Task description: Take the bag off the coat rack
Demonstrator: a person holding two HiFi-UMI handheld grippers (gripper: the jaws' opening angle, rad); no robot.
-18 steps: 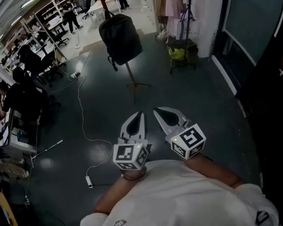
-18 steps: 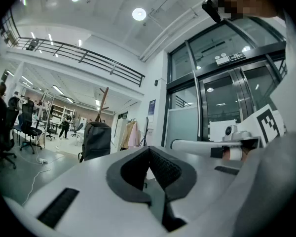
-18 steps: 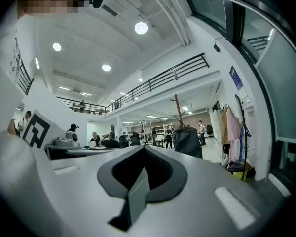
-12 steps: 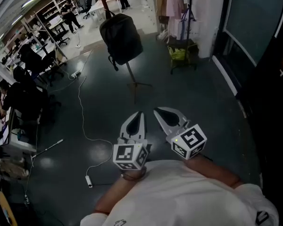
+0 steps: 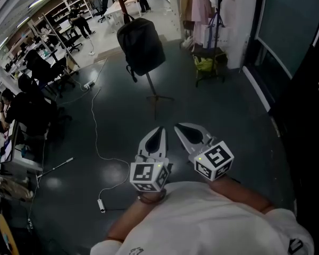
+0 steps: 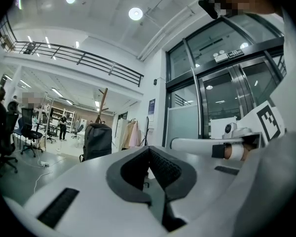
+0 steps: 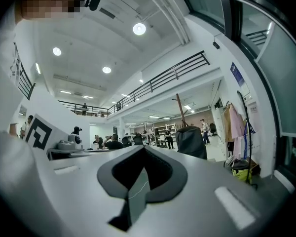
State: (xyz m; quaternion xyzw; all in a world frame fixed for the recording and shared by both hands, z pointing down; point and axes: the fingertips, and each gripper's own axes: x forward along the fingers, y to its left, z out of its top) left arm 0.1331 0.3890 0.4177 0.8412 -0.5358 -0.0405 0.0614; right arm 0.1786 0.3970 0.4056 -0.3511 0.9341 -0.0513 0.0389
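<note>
The black backpack (image 5: 141,44) hung on the coat rack (image 5: 150,86), well ahead of both grippers; left gripper (image 5: 159,129) and right gripper (image 5: 178,126) had jaws together, empty; approach, grasp and lift-off all remained.

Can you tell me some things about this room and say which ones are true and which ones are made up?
1. The black bag hangs on the coat rack. True.
2. The left gripper is holding the bag. False: its jaws are together with nothing between them, and the bag is well ahead of it.
3. The right gripper is shut and empty. True.
4. The bag is bright red. False: it is black.
5. A white cable lies on the floor. True.
</note>
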